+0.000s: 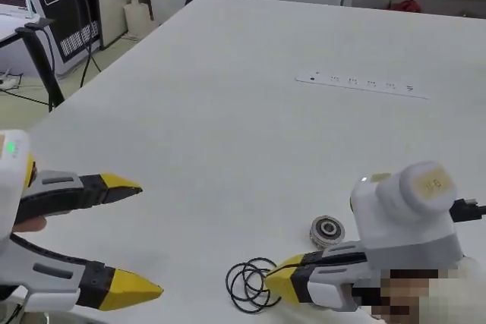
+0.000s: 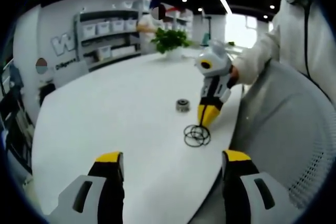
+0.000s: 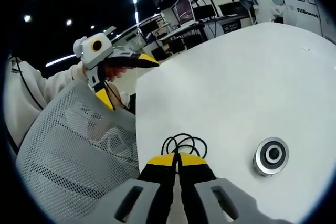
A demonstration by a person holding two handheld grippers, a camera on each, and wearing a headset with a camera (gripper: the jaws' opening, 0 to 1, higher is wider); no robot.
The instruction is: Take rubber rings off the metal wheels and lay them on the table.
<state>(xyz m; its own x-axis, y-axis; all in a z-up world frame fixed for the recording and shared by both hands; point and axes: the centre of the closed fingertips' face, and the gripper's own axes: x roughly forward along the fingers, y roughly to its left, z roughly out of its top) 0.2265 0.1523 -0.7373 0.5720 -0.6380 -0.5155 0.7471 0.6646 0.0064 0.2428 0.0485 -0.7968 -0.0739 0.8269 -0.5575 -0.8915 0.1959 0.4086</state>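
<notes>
Black rubber rings (image 1: 249, 282) lie tangled on the white table (image 1: 228, 111) near the metal wheel (image 1: 327, 228); right gripper (image 1: 275, 281) is closed with its tips touching them, left gripper (image 1: 150, 239) gapes wide, and there's a big "W" (image 2: 59, 43) on the wall

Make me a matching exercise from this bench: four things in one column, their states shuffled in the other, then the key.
Things:
1. left gripper
2. right gripper
3. metal wheel
4. rubber rings

States:
A. black loops heaped on the table
B. jaws wide apart
C. silver, lying flat
D. jaws closed, tips at the heap

Pairs: 1-B, 2-D, 3-C, 4-A
</notes>
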